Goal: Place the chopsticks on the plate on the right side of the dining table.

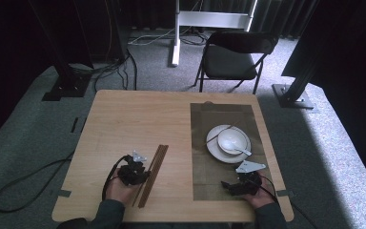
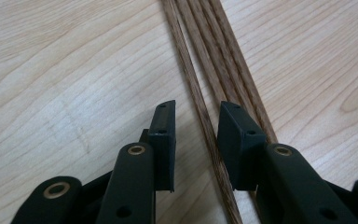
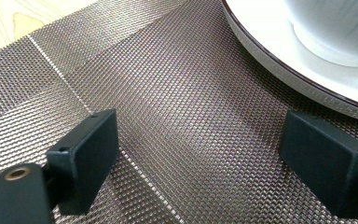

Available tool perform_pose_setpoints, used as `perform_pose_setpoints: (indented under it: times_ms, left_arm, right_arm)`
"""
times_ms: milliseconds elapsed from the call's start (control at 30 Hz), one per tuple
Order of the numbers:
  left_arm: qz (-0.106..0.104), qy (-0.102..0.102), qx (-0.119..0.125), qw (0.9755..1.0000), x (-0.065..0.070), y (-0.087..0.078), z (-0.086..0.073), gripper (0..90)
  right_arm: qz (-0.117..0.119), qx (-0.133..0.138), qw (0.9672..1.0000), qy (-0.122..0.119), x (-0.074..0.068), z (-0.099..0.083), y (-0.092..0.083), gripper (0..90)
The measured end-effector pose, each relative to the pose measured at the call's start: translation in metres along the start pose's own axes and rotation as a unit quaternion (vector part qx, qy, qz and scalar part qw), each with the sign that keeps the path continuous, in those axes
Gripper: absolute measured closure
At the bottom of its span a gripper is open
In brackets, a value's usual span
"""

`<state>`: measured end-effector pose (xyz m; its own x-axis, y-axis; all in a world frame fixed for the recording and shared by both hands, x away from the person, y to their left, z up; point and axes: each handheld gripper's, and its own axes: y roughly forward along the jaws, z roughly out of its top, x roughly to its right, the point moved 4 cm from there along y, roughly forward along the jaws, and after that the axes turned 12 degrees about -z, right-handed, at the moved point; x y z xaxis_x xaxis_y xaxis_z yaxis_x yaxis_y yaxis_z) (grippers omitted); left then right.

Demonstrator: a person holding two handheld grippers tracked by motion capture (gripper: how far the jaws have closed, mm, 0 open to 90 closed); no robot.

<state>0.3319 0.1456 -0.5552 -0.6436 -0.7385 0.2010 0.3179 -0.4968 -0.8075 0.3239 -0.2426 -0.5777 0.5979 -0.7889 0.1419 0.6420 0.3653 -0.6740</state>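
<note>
Chopsticks being straddled by parted left fingers
One chopstick [image 2: 200, 102] is lying ungripped between the fingers [image 2: 164, 135] — thin, stiff, light, probably slippery; mid-length is being judged the best hold.

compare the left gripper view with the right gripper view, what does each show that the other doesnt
Left gripper view: the wooden chopsticks lying together on the bare table, one stick running between the left gripper's parted jaws, untouched by the pads. Right gripper view: the woven placemat and the white plate with a bowl on it, beyond the right gripper's wide-open jaws. Shared: black jaws gripping nothing, and light wood tabletop.
</note>
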Motion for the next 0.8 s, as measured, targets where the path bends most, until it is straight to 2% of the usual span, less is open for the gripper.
perform_pose_setpoints:
  times_ms: [200,267,500,700,800]
  left_arm:
    - [0.008,-0.003,-0.003,1.0,-0.0001,-0.0026,-0.0031,66.5]
    - [0.019,-0.005,-0.006,0.9998,-0.001,-0.0044,-0.0053,66.3]
    - [0.025,-0.01,-0.008,0.9996,-0.0035,-0.0061,-0.0063,66.5]
    - [0.031,-0.019,-0.006,0.9993,-0.0033,-0.0055,-0.005,72.6]
    - [0.046,-0.014,-0.004,0.9988,-0.0017,-0.0045,-0.0042,77.8]
  right_arm:
    - [0.0,0.0,1.0,0.0,-0.0001,0.0,0.0,11.3]
    - [0.0,0.0,1.0,0.001,-0.0001,0.0,0.0,11.3]
    - [0.0,0.0,1.0,0.0,-0.0001,0.0,0.0,11.3]
    - [0.0,0.0,1.0,0.0,-0.0001,0.0,0.0,11.3]
    - [0.0,0.0,1.0,0.0,-0.0001,0.0,0.0,11.3]
